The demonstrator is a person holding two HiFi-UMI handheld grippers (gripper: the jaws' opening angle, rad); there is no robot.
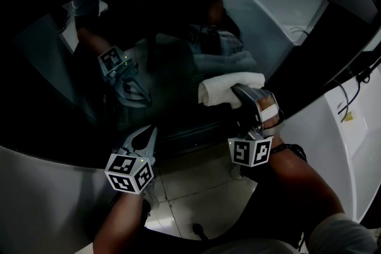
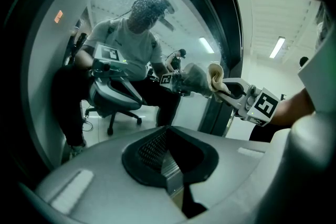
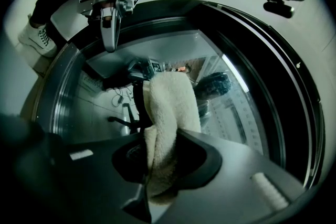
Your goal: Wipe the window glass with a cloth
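Note:
The window is a round, dark glass pane [image 1: 161, 62] set in a black rim. A white terry cloth [image 1: 229, 87] is pressed flat against the glass at its lower right, with my right gripper [image 1: 237, 93] shut on its folded end. In the right gripper view the cloth [image 3: 170, 107] stands up from between the jaws against the pane [image 3: 236, 107]. My left gripper [image 1: 152, 129] hovers at the lower left, jaws together and holding nothing, its tips close to the glass. The left gripper view shows the cloth [image 2: 202, 77] and the right gripper [image 2: 233, 91] off to the right.
A white curved housing [image 1: 274, 15] surrounds the window. Pale floor tiles [image 1: 190, 181] lie below. A thin cable [image 1: 344, 101] hangs at the right. The glass reflects the person and an office chair [image 2: 113, 97]. A small black device [image 3: 278, 5] sits above the rim.

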